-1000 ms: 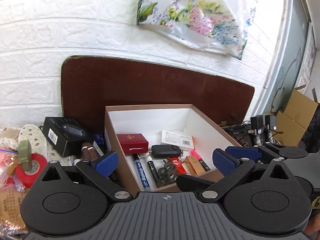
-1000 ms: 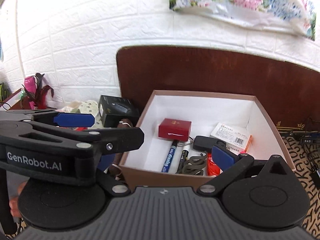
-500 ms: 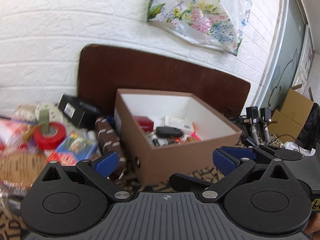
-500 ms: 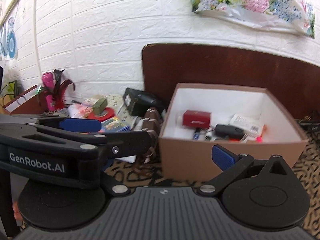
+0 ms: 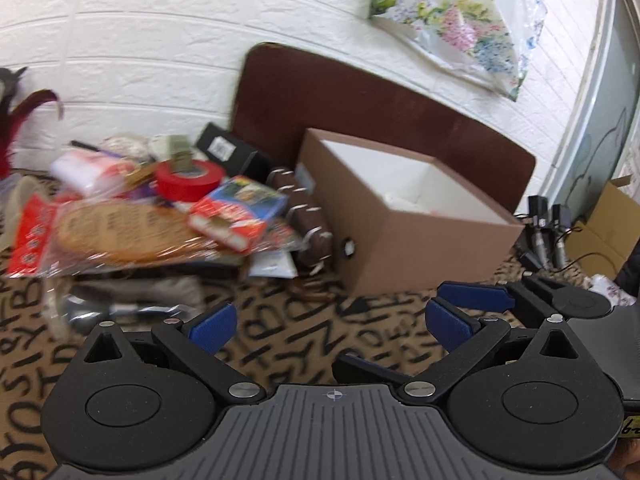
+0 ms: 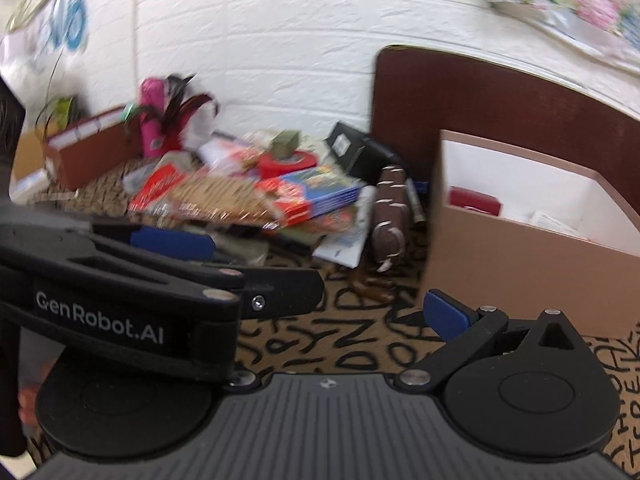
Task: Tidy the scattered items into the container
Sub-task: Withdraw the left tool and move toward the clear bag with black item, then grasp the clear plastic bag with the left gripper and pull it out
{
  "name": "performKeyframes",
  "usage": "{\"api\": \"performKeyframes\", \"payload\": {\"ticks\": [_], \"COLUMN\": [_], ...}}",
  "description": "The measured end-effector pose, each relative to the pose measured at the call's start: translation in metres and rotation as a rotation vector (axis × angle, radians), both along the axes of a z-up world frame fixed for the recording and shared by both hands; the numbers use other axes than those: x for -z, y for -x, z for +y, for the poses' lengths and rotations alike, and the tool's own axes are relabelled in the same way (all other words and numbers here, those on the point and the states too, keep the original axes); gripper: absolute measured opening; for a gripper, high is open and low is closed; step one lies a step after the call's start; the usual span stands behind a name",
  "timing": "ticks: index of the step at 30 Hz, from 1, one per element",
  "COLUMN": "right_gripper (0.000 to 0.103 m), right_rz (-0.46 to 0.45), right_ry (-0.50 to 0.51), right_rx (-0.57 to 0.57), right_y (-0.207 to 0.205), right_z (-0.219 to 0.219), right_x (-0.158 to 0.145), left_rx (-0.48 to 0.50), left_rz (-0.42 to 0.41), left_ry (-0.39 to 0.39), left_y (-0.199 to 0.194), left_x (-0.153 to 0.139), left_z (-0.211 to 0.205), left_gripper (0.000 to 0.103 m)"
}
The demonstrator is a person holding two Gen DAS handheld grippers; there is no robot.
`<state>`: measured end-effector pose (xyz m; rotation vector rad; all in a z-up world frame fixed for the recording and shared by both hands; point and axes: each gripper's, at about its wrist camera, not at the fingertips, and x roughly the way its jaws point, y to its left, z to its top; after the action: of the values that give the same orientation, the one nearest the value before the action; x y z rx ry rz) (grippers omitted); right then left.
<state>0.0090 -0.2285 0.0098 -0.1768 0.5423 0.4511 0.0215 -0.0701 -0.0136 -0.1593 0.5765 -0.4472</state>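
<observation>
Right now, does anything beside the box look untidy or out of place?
Yes. Left of the brown box, a loose pile lies overlapped and tilted: a red tape roll, a colourful book, a snack packet. A brown strap lies against it.

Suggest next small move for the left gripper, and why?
Probably swing the left gripper left toward the red tape roll on the pile: its fingers are open and empty above the patterned cloth, and clutter remains beside the brown box.

Open brown box [image 5: 416, 240] beside blurred clutter [image 5: 160, 208]
</observation>
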Motion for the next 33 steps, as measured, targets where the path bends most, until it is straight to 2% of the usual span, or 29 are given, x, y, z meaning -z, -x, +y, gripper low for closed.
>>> {"api": "performKeyframes", "payload": {"ticks": [3, 8, 16, 25, 33], "right_gripper": [0.103, 0.103, 0.103, 0.102, 0.100], "right_rz": [0.001, 0.051, 0.100, 0.152, 0.150], "right_ry": [0.034, 0.050, 0.076, 0.065, 0.073], "right_rx": [-0.038, -0.095, -0.132, -0.116, -0.110], "right_y": [0.003, 0.002, 0.001, -0.024, -0.060], "right_z": [0.017, 0.038, 0.059, 0.075, 0.093], "right_x": [0.009, 0.023, 0.045, 0.060, 0.073], "left_rx": [-0.032, -0.087, -0.133, -0.246, -0.247], "left_rz": [0.017, 0.096, 0.116, 0.102, 0.115], "left_ry": [-0.005, 0.026, 0.002, -0.010, 0.000], "left_y": [0.003, 0.006, 0.011, -0.024, -0.070], "left_x": [0.009, 0.028, 0.045, 0.050, 0.061], "left_z": [0.015, 0.035, 0.063, 0.115, 0.148], "left_gripper": [0.103, 0.103, 0.103, 0.096, 0.094]}}
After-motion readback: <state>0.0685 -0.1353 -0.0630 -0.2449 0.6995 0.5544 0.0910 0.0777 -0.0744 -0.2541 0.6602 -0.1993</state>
